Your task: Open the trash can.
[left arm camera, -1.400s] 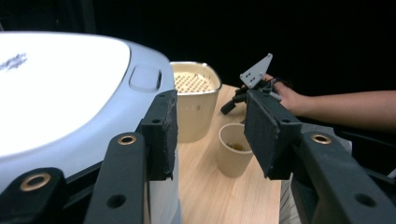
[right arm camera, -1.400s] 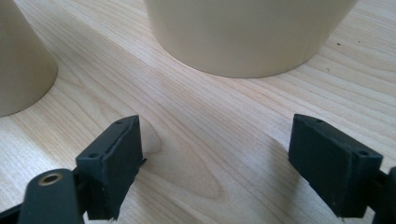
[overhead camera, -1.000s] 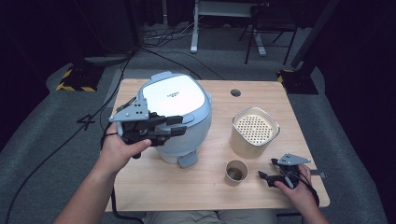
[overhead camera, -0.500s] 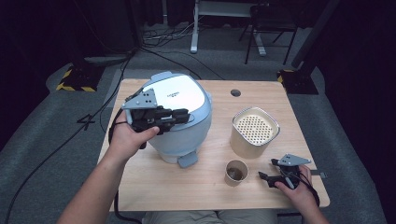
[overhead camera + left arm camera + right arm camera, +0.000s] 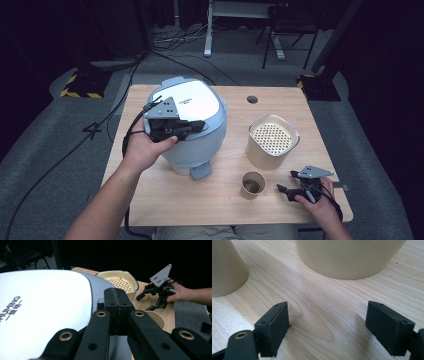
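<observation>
Blue-grey and white, the cooker [image 5: 192, 127] stands on the left of the table [image 5: 280, 210]; our left gripper [image 5: 199, 126] rests over its lid, jaws pressed together. Our right gripper [image 5: 286, 189] lies on the wood near the front right corner, jaws spread, just beside the cup [image 5: 253, 184] and basket [image 5: 272, 141].

Dim room, grey carpet floor [image 5: 350, 135], black cables [image 5: 170, 55], chair legs [image 5: 280, 45] behind wooden table [image 5: 280, 100]
</observation>
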`<state>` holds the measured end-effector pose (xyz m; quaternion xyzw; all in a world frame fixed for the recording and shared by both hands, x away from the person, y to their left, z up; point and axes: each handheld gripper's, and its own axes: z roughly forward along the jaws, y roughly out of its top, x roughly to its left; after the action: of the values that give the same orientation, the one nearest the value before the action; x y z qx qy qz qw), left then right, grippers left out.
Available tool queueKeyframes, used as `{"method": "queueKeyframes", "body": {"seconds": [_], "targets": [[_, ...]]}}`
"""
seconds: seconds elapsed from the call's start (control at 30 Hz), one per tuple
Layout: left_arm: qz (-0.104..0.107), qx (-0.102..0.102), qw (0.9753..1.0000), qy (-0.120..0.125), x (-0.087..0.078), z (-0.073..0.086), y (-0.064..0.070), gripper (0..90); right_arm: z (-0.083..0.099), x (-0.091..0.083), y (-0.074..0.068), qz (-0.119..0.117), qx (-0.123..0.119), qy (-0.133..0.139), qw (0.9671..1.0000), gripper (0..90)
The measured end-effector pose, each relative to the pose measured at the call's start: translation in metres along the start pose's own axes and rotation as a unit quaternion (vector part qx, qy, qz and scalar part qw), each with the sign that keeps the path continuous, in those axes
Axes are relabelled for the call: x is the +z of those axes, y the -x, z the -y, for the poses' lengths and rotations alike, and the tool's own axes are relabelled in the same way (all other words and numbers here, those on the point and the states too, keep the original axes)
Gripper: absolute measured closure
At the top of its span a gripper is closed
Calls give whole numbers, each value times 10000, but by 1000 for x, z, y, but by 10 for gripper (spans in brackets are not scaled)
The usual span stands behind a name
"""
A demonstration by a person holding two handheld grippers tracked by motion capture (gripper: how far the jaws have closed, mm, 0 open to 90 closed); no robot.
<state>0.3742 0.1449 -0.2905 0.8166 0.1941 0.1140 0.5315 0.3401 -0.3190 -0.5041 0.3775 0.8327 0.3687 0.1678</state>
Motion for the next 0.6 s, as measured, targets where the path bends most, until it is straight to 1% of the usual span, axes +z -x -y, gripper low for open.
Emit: {"method": "queueKeyframes", "body": {"seconds": [0.07,0.1,0.13,0.17,0.2,0.27,0.33,0.47,0.57,0.6], "targets": [[-85,31,10000,-27,0,0,1,896,0,0,0,0,-1,0,10000,191],[-85,31,10000,-27,0,0,1,897,0,0,0,0,-1,0,10000,191],[-157,-15,9999,-33,0,0,2,899,0,0,0,-1,0,-1,10000,192],[-279,-36,9996,-50,-1,-1,3,899,0,0,0,-1,0,-1,10000,192],[-476,36,9988,-118,-2,-3,5,899,0,0,0,-6,4,6,10000,192],[-601,69,9980,-199,-2,-4,7,899,0,0,0,-4,9,7,10000,192],[-619,87,9978,-212,-2,-4,8,900,0,0,0,-1,4,3,10000,192],[-567,70,9981,-215,-2,-4,8,900,1,-1,0,-9,-7,6,10000,192],[-602,112,9978,-272,-1,-5,9,900,1,-1,0,-11,-9,6,10000,192],[-643,113,9974,-316,-1,-6,10,900,1,-1,0,-12,-8,6,10000,192]]}}
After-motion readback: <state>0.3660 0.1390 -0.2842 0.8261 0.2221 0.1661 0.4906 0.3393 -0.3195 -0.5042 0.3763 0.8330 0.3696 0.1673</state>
